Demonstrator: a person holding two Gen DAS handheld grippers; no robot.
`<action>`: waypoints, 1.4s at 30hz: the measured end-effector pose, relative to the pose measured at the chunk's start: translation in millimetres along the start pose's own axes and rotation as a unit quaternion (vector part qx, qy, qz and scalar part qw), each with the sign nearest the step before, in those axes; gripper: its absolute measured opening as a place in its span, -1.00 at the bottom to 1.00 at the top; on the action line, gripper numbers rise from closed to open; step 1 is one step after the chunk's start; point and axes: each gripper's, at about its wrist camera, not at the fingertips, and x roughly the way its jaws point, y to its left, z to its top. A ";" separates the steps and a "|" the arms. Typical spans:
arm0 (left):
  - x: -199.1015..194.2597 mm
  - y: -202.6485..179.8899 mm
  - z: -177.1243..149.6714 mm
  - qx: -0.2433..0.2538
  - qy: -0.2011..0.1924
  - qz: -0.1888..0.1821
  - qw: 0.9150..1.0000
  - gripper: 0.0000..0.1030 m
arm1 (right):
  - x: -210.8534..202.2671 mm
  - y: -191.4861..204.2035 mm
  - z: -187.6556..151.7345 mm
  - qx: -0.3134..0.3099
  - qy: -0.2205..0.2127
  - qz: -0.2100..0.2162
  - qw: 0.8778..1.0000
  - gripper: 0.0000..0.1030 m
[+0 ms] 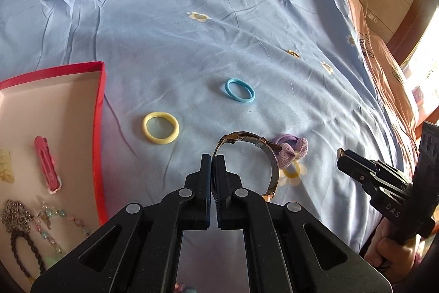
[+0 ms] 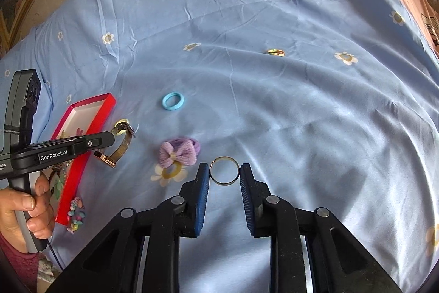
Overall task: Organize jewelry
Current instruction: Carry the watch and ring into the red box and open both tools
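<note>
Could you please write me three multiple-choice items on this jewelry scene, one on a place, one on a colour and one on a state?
1. Where does the pink hair clip lie?
A. In the red box
B. On the bedsheet
C. On the purple bow tie

2. What colour is the hair tie farthest from the box?
A. Yellow
B. Blue
C. Purple

3. What is between the pads of the right gripper?
A. Nothing
B. A watch
C. A metal ring

Answers: 1 A, the clip rests on the box's pale floor. 2 B, the blue loop lies beyond the yellow tie. 3 C, the ring spans both pads; the watch hangs from the left gripper.
</note>
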 end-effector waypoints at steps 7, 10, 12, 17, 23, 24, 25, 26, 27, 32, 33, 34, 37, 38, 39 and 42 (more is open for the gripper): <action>-28.3 24.9 -17.7 -0.026 -0.016 0.010 0.999 -0.97 | 6.1 34.3 0.3 -0.024 0.007 0.033 0.999 -0.55; -41.0 36.9 -25.1 -0.038 -0.025 0.016 0.999 -0.97 | 9.2 51.8 1.8 -0.039 0.009 0.047 0.998 -0.55; -48.6 45.3 -29.5 -0.045 -0.030 0.021 0.998 -0.97 | 10.8 64.0 1.9 -0.049 0.011 0.057 0.997 -0.55; -63.4 66.1 -40.8 -0.064 -0.037 0.038 0.997 -0.97 | 17.4 94.7 3.5 -0.074 0.016 0.079 0.994 -0.55; -81.4 94.9 -50.5 -0.090 -0.048 0.059 0.993 -0.97 | 24.7 129.1 4.1 -0.100 0.022 0.105 0.989 -0.55; -84.0 99.6 -51.7 -0.094 -0.049 0.062 0.992 -0.97 | 25.6 134.3 4.1 -0.104 0.023 0.109 0.988 -0.55; -86.4 104.4 -53.2 -0.098 -0.050 0.065 0.992 -0.97 | 27.0 139.4 4.0 -0.108 0.024 0.112 0.988 -0.55; -88.9 109.0 -54.8 -0.101 -0.052 0.070 0.991 -0.97 | 28.5 144.7 4.0 -0.112 0.026 0.116 0.987 -0.55; -91.6 114.1 -56.3 -0.105 -0.053 0.074 0.990 -0.97 | 29.7 149.9 3.7 -0.115 0.027 0.121 0.986 -0.55; -103.0 137.1 -63.4 -0.124 -0.059 0.091 0.986 -0.97 | 36.6 174.6 2.7 -0.132 0.034 0.138 0.981 -0.55; -104.7 141.5 -64.7 -0.128 -0.060 0.094 0.986 -0.97 | 38.3 179.4 2.8 -0.135 0.036 0.141 0.980 -0.55; -106.0 145.5 -65.7 -0.132 -0.060 0.096 0.985 -0.97 | 40.0 184.2 2.8 -0.138 0.038 0.145 0.979 -0.55; -110.4 157.2 -68.6 -0.141 -0.062 0.103 0.983 -0.97 | 44.8 198.1 2.3 -0.149 0.043 0.154 0.976 -0.55; -111.5 160.7 -69.3 -0.142 -0.062 0.106 0.982 -0.97 | 46.5 202.7 2.1 -0.152 0.044 0.157 0.975 -0.55; -112.2 163.9 -69.9 -0.144 -0.062 0.108 0.982 -0.97 | 48.2 207.1 1.4 -0.156 0.046 0.160 0.974 -0.55; -114.3 173.7 -72.0 -0.149 -0.061 0.116 0.980 -0.97 | 55.1 220.9 0.5 -0.167 0.052 0.167 0.970 -0.55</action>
